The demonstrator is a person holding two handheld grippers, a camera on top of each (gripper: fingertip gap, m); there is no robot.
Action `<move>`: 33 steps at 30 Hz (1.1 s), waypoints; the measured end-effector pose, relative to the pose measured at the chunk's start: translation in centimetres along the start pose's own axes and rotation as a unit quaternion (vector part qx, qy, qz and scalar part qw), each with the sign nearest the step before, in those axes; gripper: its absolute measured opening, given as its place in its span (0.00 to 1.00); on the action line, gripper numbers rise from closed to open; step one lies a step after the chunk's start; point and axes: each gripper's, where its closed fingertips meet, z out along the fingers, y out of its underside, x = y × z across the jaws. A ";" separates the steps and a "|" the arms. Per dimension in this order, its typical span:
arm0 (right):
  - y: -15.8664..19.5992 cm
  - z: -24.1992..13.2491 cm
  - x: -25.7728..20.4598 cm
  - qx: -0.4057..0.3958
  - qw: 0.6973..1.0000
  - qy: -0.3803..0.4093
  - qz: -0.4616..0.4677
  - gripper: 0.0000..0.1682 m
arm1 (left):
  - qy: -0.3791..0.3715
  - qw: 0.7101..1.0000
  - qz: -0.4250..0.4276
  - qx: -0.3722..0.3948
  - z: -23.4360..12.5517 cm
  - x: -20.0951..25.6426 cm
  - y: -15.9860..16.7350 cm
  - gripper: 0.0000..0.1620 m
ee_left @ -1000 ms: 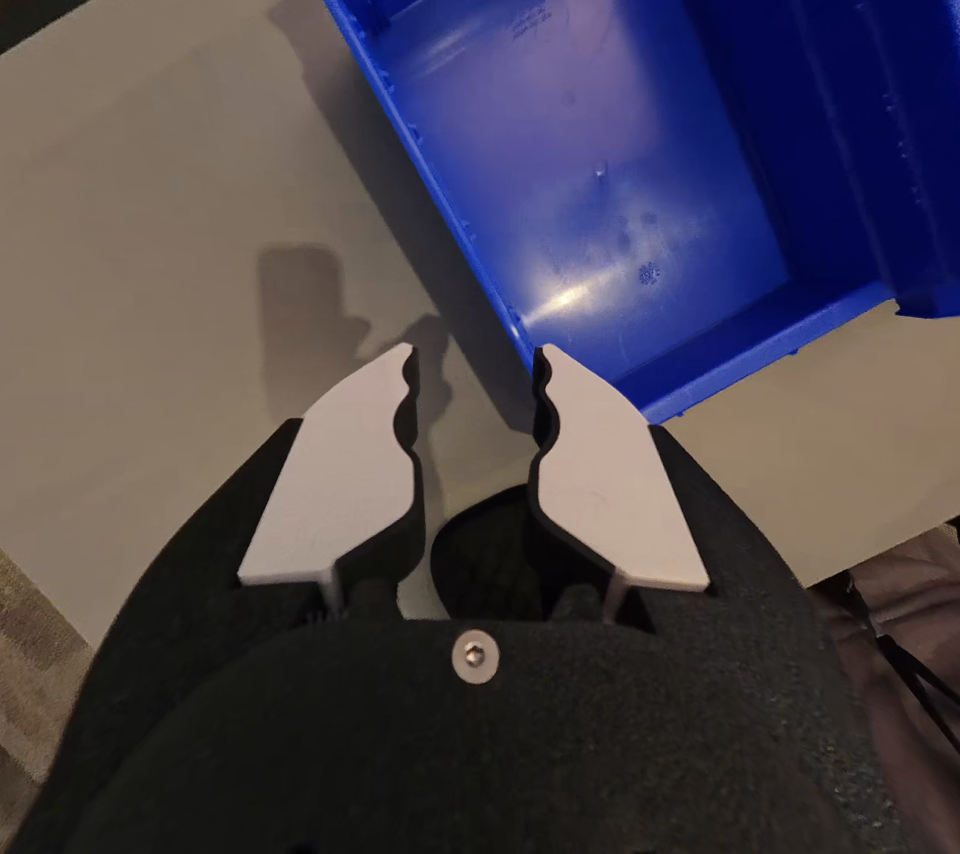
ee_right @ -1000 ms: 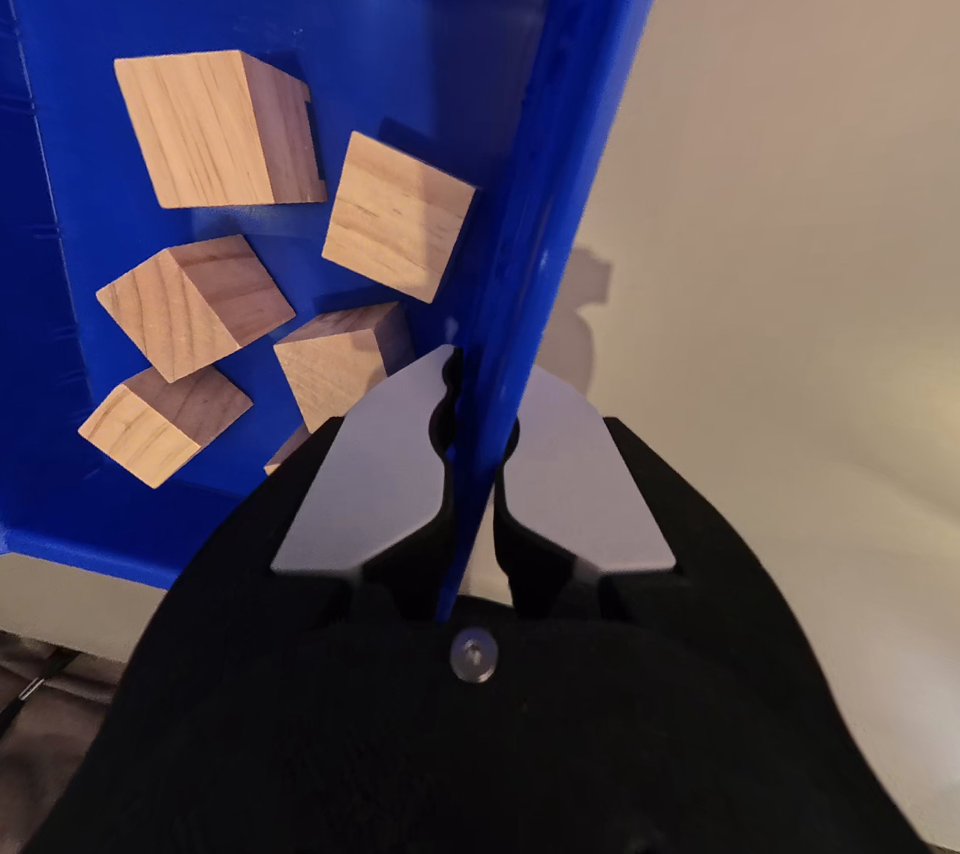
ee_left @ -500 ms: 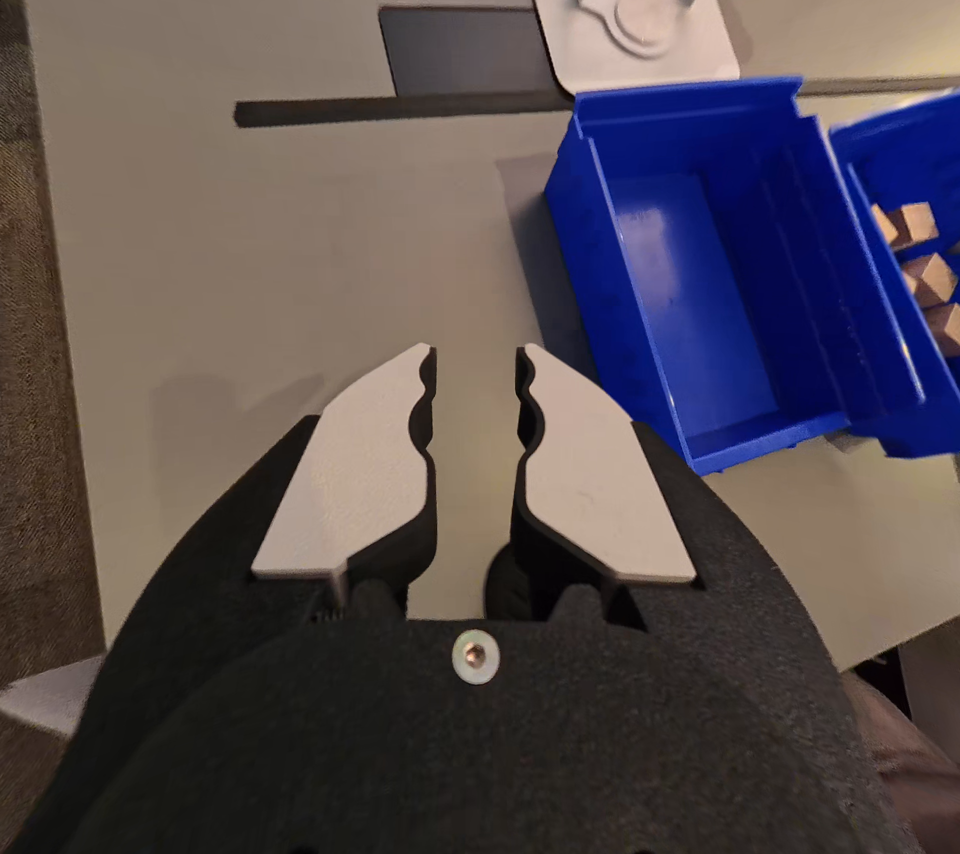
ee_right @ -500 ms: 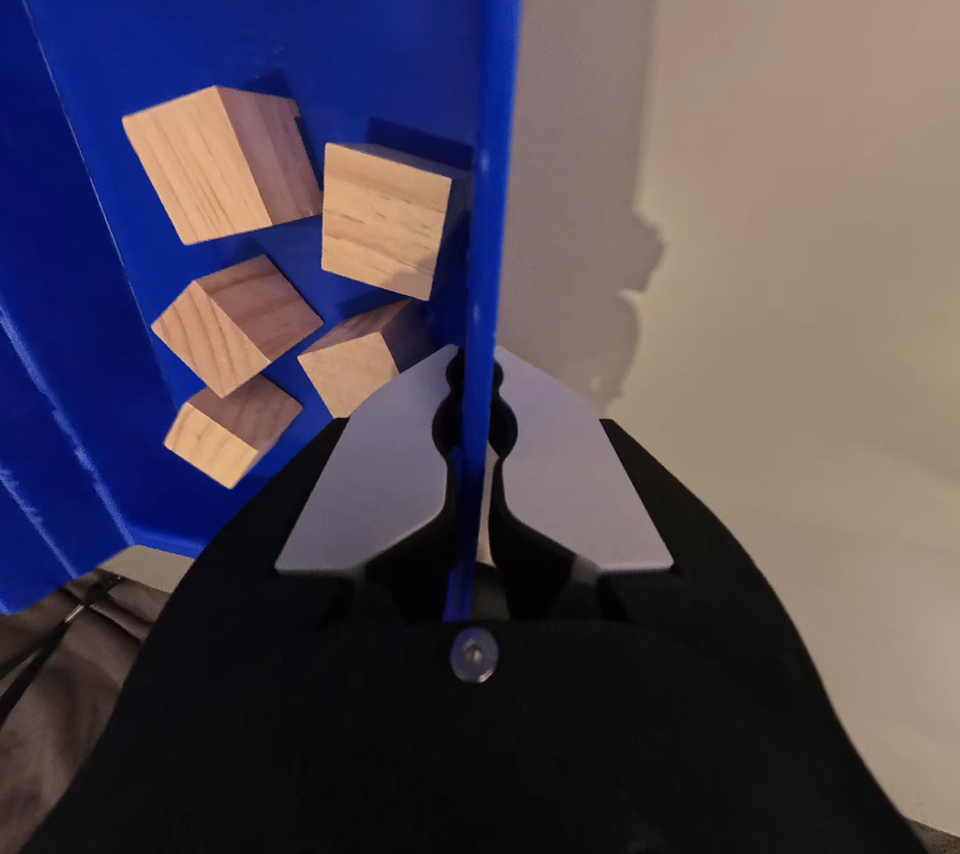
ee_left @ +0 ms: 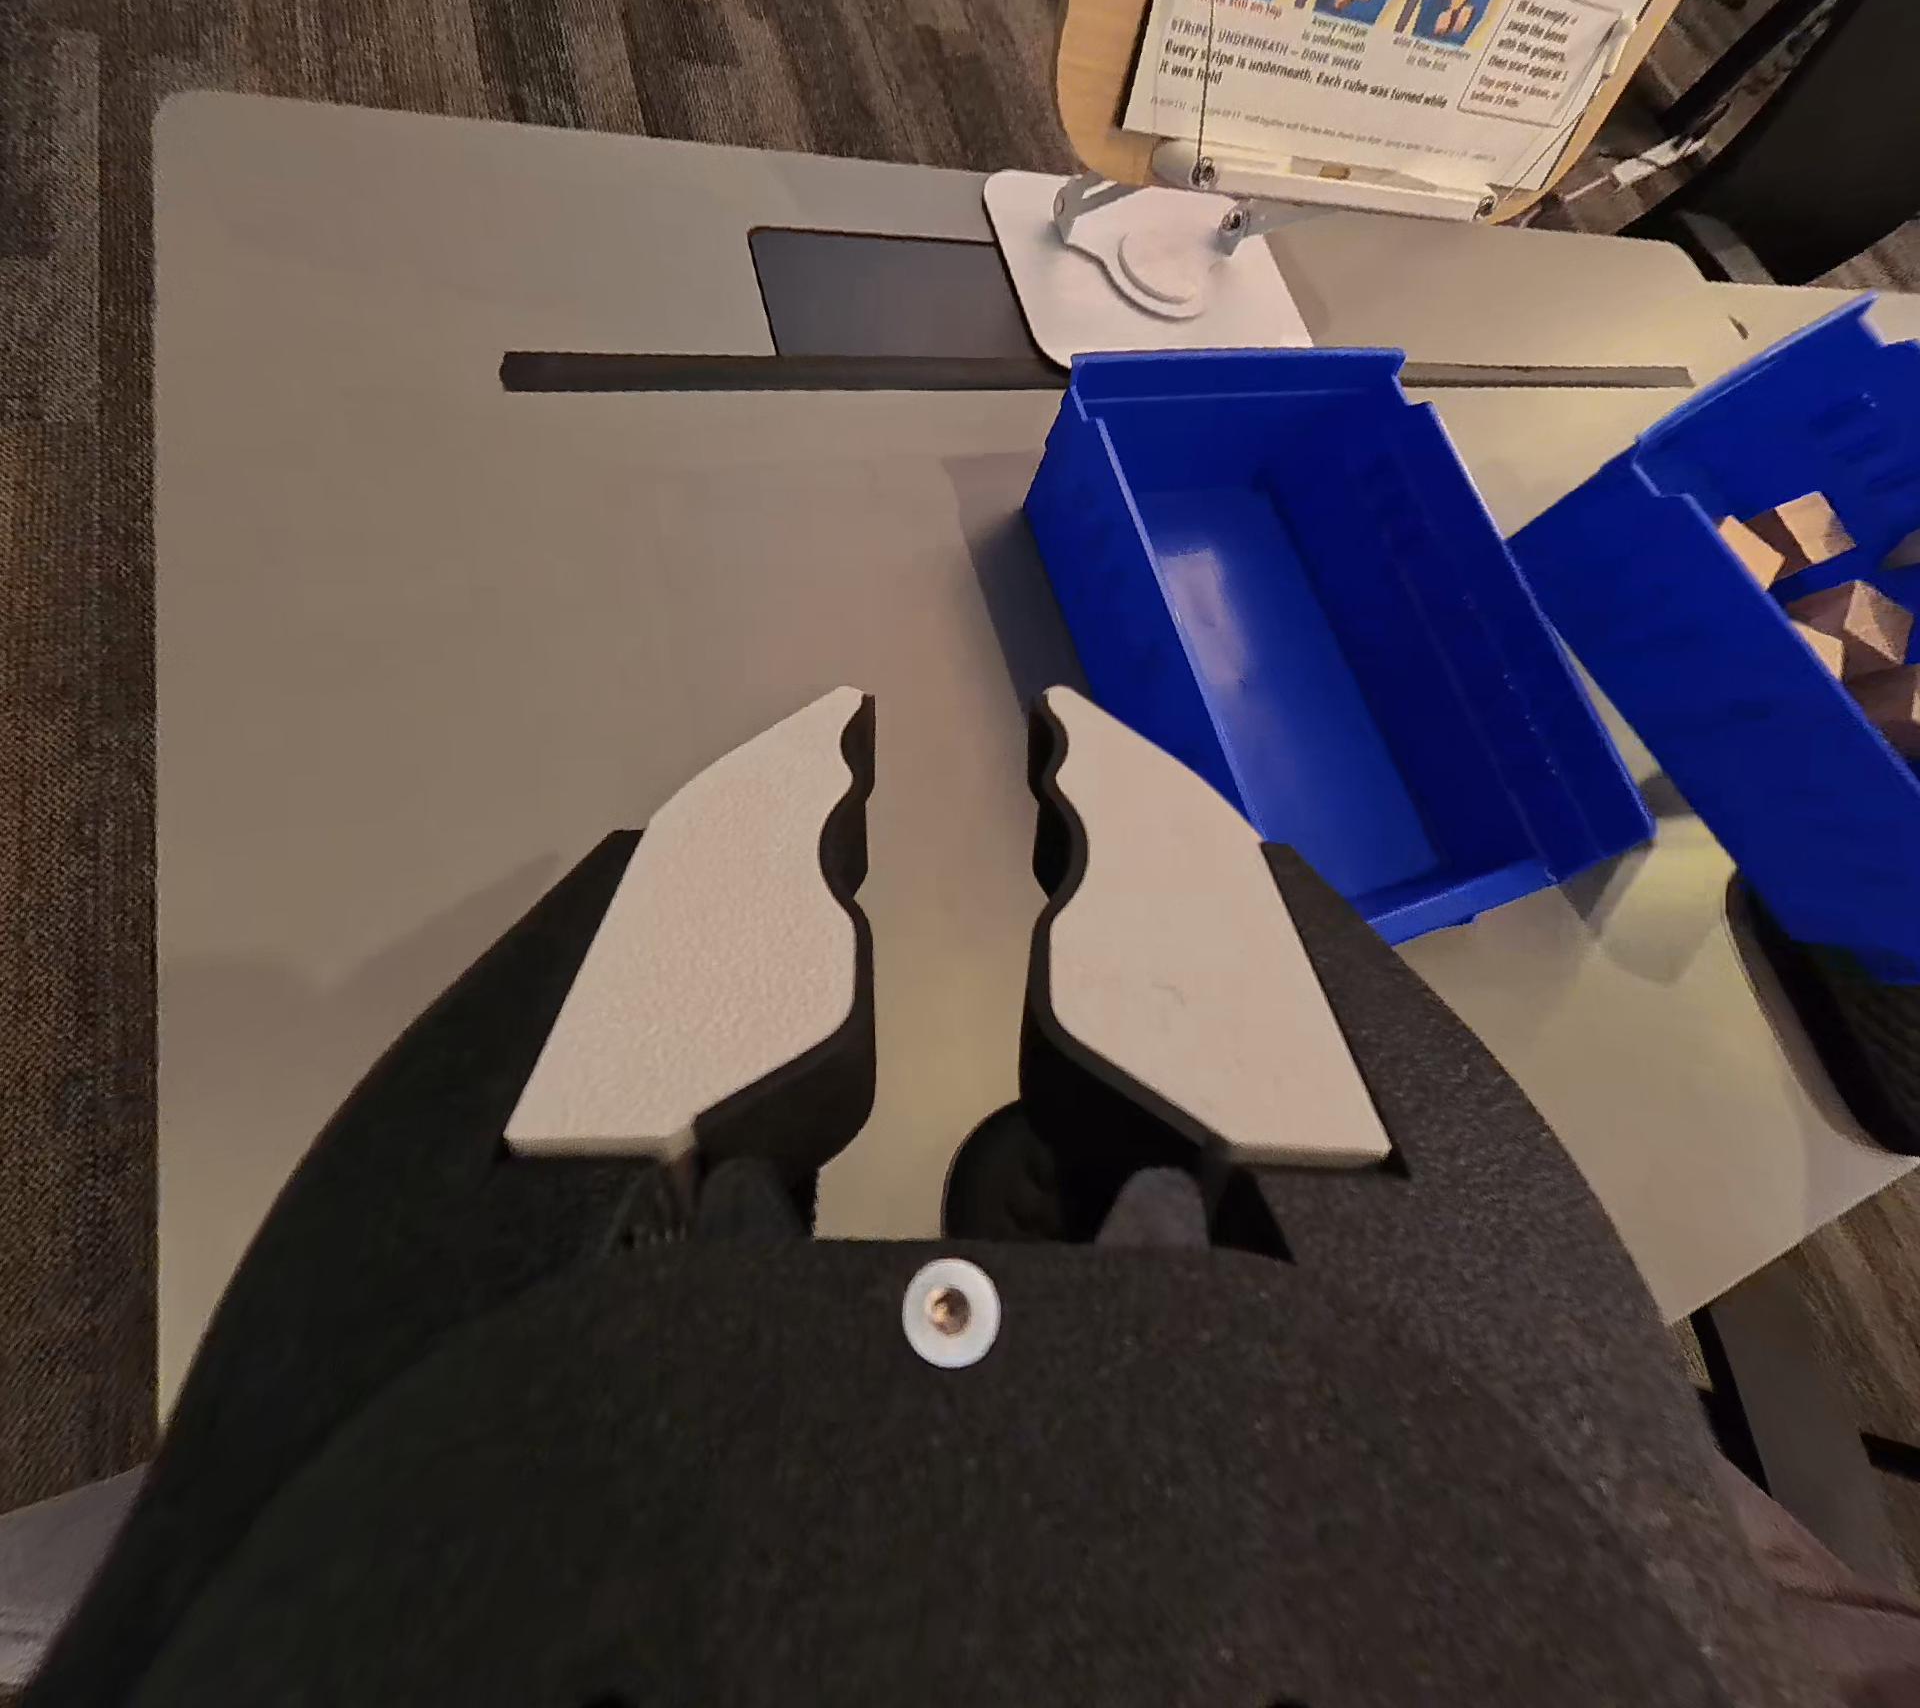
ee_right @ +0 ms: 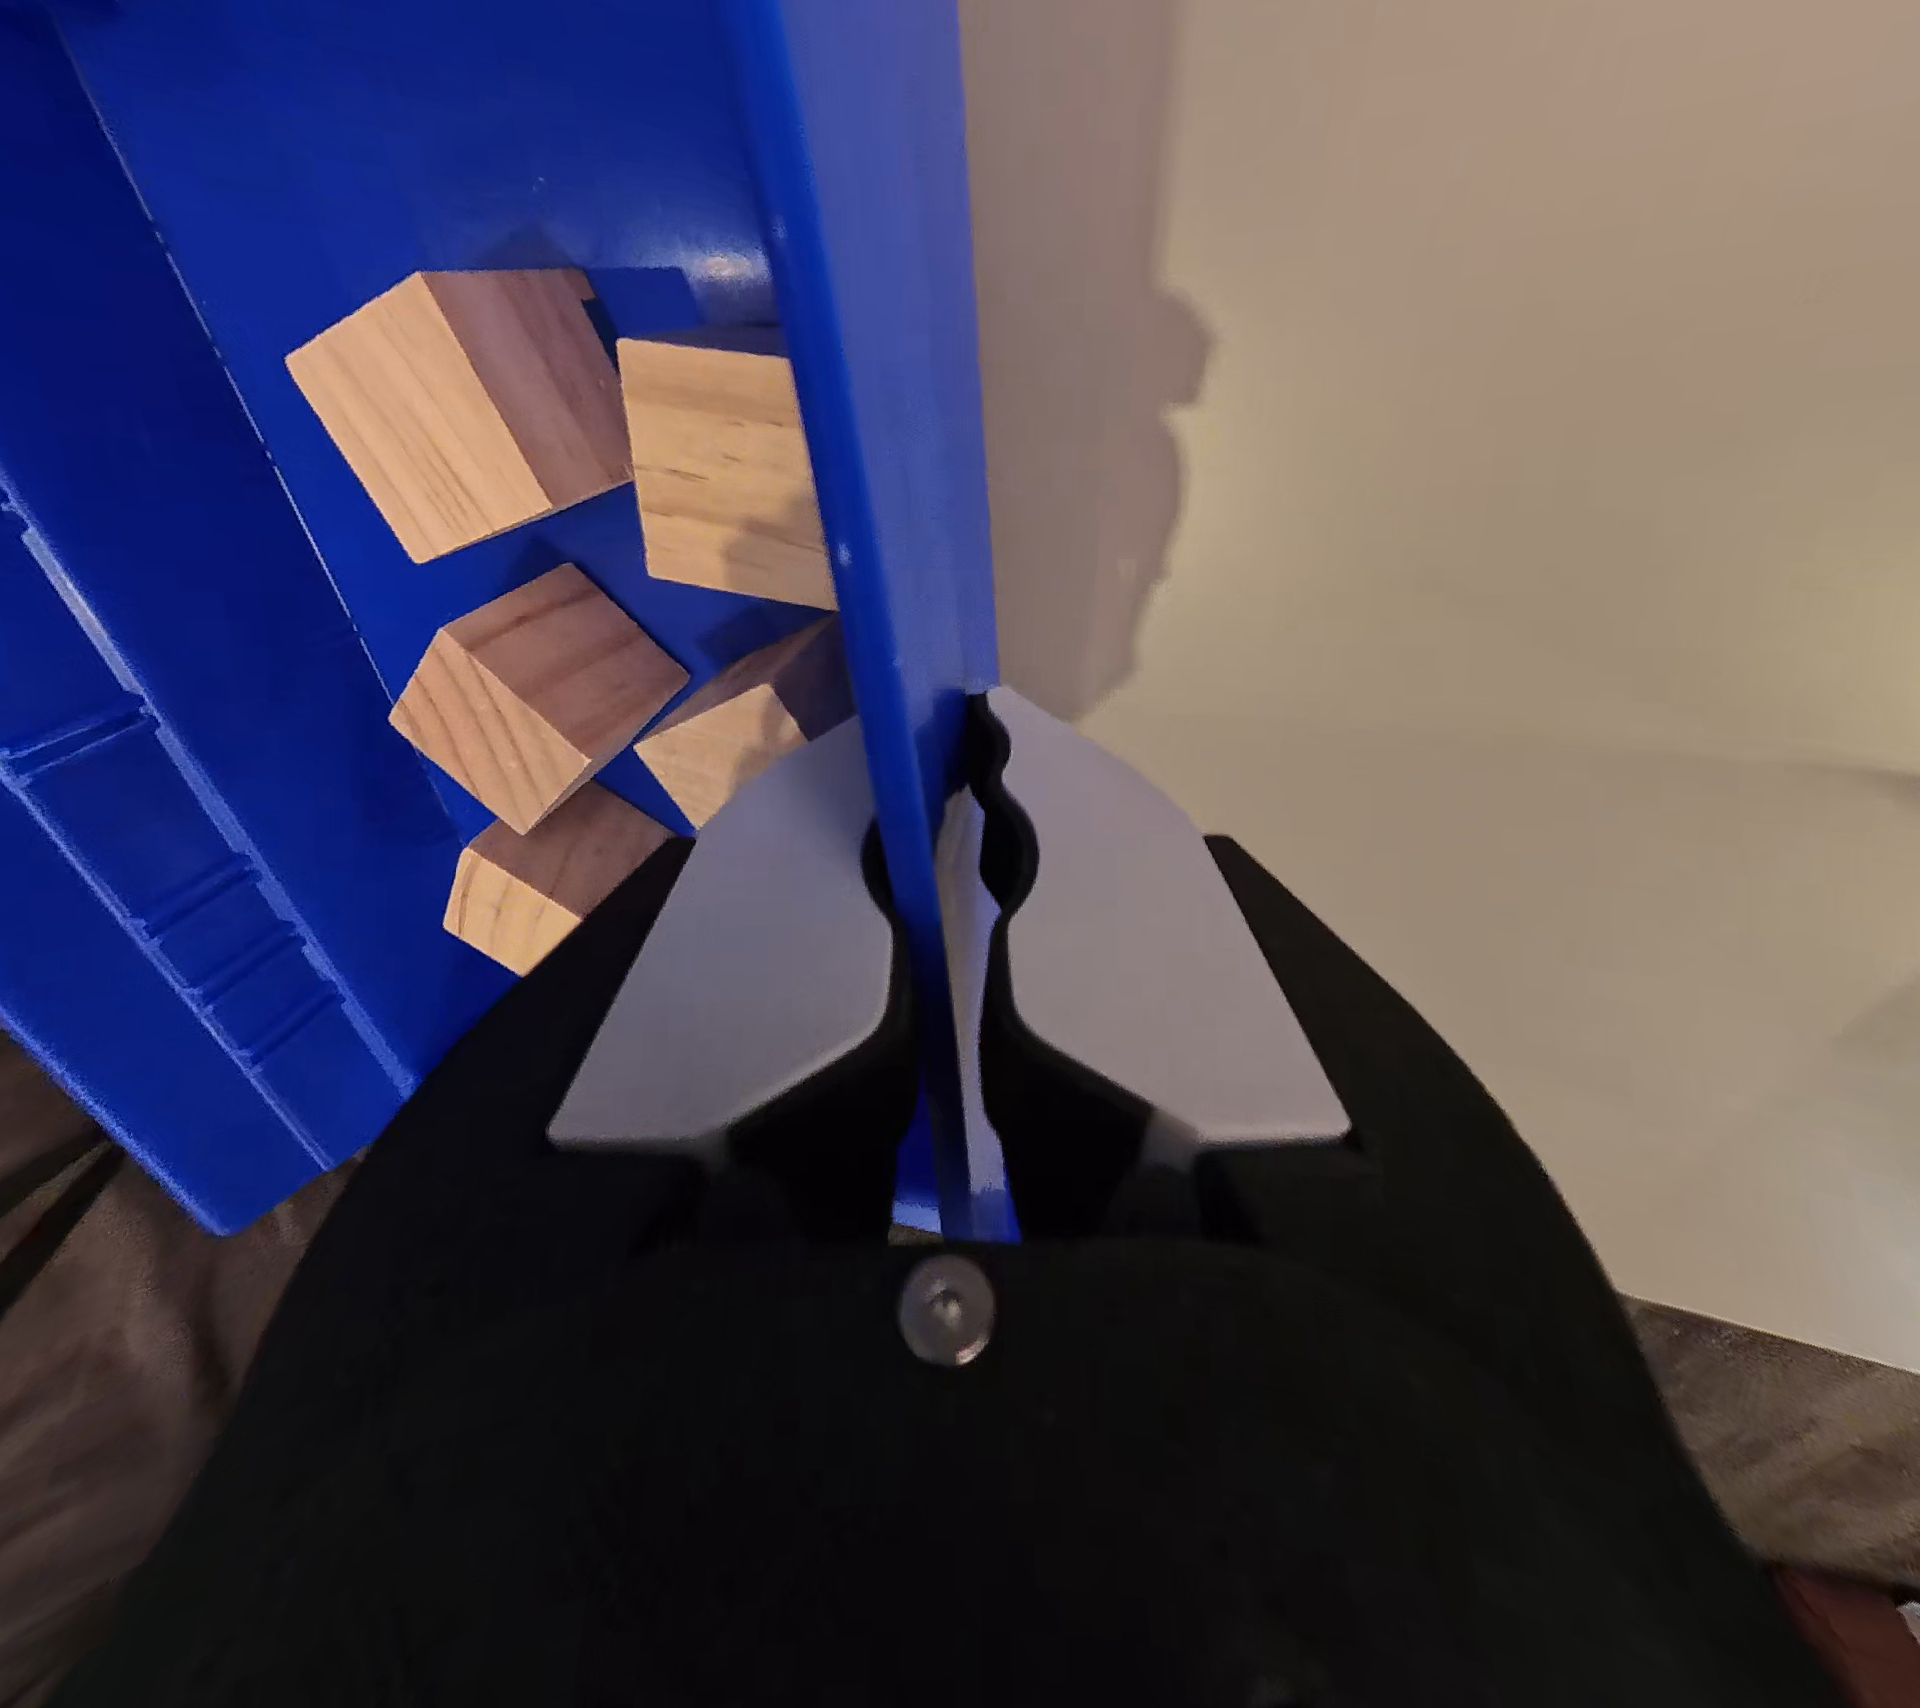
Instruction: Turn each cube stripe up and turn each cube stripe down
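Your right tongs (ee_right: 940, 827) clench the wall of the bin (ee_right: 862, 308) holding the cubes (ee_right: 468, 411), just left of them. Left tongs (ee_left: 951, 723) hang released over the desk (ee_left: 520, 567), farther off.

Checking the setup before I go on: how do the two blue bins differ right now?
The left bin is empty; the right bin holds wooden cubes. The left bin sits flat on the table, ungripped; the right bin is tilted, its side wall clamped by the right hand-held gripper. Both are blue plastic, open-topped.
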 end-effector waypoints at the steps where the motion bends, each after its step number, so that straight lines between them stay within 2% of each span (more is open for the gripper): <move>1: -0.4 -1.1 -0.7 0.002 1.000 0.001 -0.006 0.05 | -0.001 1.000 0.000 0.007 -0.3 0.1 -0.1 0.17; 6: -4.3 -5.8 -7.3 0.022 0.998 -0.005 -0.066 0.05 | -0.010 0.999 0.017 0.036 -2.6 1.1 -0.4 0.17; 11: -9.3 -6.7 -18.6 0.026 0.985 -0.038 -0.167 0.05 | -0.020 0.996 0.025 0.080 -4.9 1.8 -1.1 0.18; 17: -14.1 -4.0 -34.0 0.016 0.953 -0.087 -0.288 0.05 | -0.028 0.991 0.013 0.131 -8.0 2.6 -1.2 0.23; 22: -16.7 -0.7 -44.1 -0.005 0.933 -0.117 -0.340 0.06 | -0.026 0.980 0.008 0.198 -10.7 3.3 -2.0 0.29; 28: -18.3 2.5 -52.8 -0.031 0.922 -0.120 -0.367 0.05 | -0.016 0.975 0.014 0.222 -11.7 3.9 -2.3 0.31; 33: -19.3 5.3 -57.2 -0.042 0.924 -0.115 -0.361 0.06 | -0.004 0.978 0.019 0.207 -11.1 4.5 -2.1 0.33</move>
